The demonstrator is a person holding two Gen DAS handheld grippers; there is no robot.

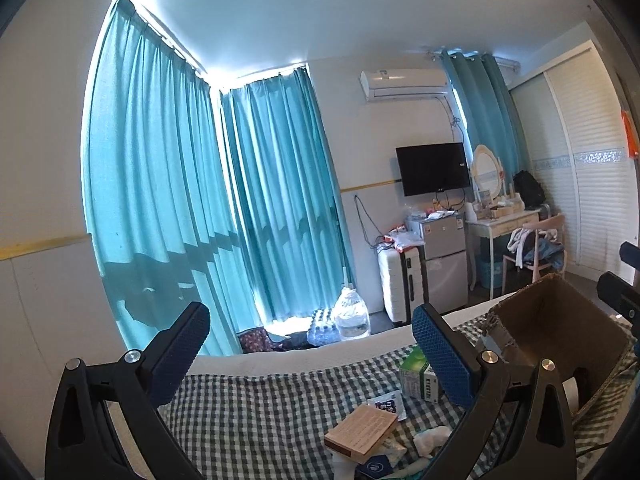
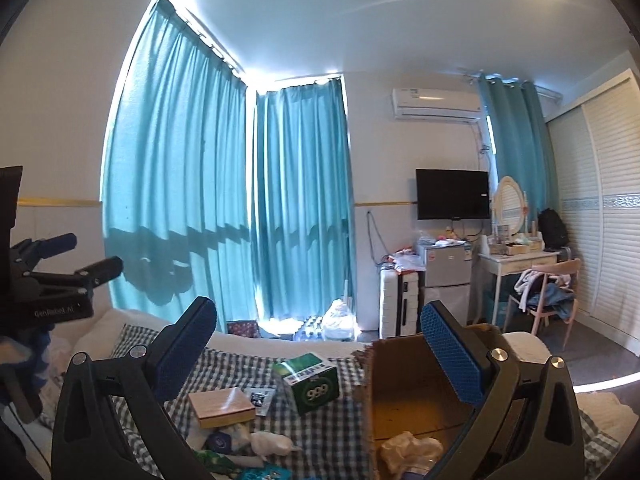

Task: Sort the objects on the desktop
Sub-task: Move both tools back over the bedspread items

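On a checked cloth [image 2: 320,432] lie a green "999" box [image 2: 312,380], a tan flat box [image 2: 220,406], a small white-and-blue sachet [image 2: 260,398], crumpled white tissue [image 2: 272,442] and small packets. An open cardboard box [image 2: 412,396] stands at the right with crumpled paper [image 2: 408,450] inside. My right gripper [image 2: 320,356] is open and empty, above the items. My left gripper [image 1: 312,356] is open and empty above the cloth [image 1: 256,412], with the tan box [image 1: 362,432], green box [image 1: 416,372] and cardboard box [image 1: 560,340] ahead of it.
The left gripper [image 2: 68,276] shows at the left edge of the right wrist view. Beyond the cloth are teal curtains [image 2: 240,200], water bottles [image 1: 348,316], a white suitcase [image 1: 400,280], a small fridge [image 1: 444,264], a dressing table and chair [image 2: 548,296].
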